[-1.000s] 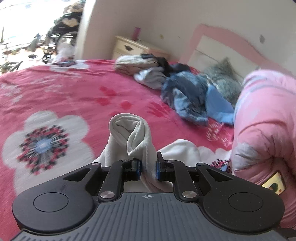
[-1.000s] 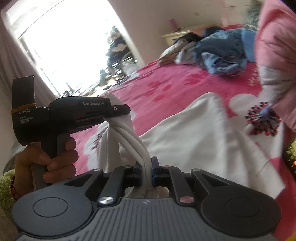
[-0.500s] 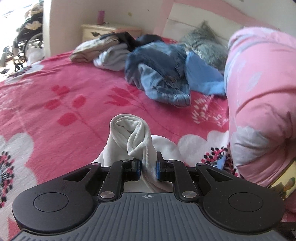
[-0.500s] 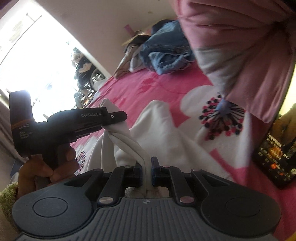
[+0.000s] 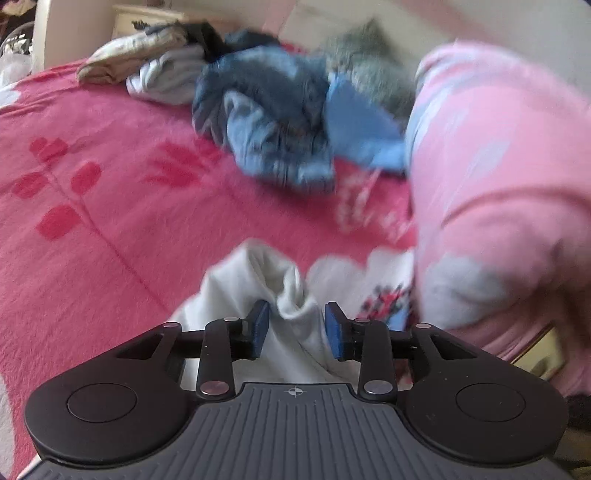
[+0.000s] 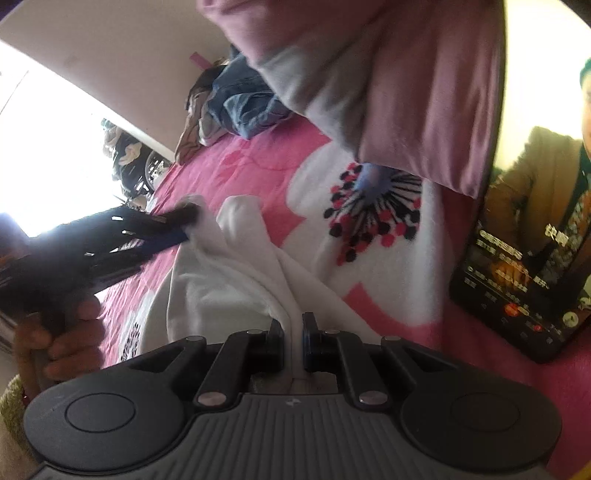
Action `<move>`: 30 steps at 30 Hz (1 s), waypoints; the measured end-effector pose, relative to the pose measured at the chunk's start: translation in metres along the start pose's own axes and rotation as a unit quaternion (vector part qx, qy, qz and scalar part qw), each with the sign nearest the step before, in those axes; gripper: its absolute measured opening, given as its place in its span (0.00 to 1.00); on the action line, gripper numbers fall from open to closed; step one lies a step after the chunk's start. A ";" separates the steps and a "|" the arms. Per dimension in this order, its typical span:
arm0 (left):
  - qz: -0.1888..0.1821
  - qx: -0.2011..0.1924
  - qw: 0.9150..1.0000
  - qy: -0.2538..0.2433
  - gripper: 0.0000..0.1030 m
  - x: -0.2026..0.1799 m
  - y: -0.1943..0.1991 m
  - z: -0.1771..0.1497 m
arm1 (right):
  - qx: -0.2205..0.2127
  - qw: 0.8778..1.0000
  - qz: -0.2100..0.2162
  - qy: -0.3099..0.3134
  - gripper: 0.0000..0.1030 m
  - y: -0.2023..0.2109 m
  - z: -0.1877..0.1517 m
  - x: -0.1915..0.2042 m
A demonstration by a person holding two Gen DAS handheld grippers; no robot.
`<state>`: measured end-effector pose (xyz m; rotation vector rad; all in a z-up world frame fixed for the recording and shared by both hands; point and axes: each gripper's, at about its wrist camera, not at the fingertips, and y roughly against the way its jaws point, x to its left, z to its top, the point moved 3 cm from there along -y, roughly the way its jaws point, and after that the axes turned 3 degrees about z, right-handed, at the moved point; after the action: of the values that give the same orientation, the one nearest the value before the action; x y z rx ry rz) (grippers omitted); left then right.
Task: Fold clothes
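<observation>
bedroom, daylight. bed (image 5: 110, 206) under pink floral blanket fills most of both views. pale cream wall (image 6: 122, 55) behind. cream bedside cabinet (image 5: 144, 18) at far corner by wall, pale headboard (image 5: 306, 18) with pink trim beside it, grey pillow (image 5: 369, 55) against it. rolled pink quilt (image 5: 498, 166) on bed's right side. wide bright opening (image 6: 48, 147) at left in right wrist view, overexposed; wheeled frame, likely wheelchair (image 6: 144, 170), just outside it.
</observation>
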<state>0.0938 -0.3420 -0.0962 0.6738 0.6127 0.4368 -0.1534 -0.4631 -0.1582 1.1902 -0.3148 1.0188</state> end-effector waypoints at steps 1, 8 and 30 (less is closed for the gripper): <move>-0.003 -0.007 1.000 0.014 0.35 0.005 0.002 0.003 | 0.000 1.000 0.000 -0.006 0.10 -0.001 0.000 -0.003; 0.019 0.001 0.999 0.046 0.35 0.018 -0.004 0.010 | -0.006 0.998 0.029 -0.059 0.12 -0.001 0.001 -0.020; 0.074 0.016 0.988 0.136 0.37 0.091 0.168 -0.145 | 0.071 0.992 -0.025 0.104 0.29 0.025 -0.011 0.062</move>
<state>0.0373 -0.1094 -0.1047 0.6988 0.8331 0.6645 -0.1431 -0.4230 -0.1051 1.2006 -0.0496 1.1260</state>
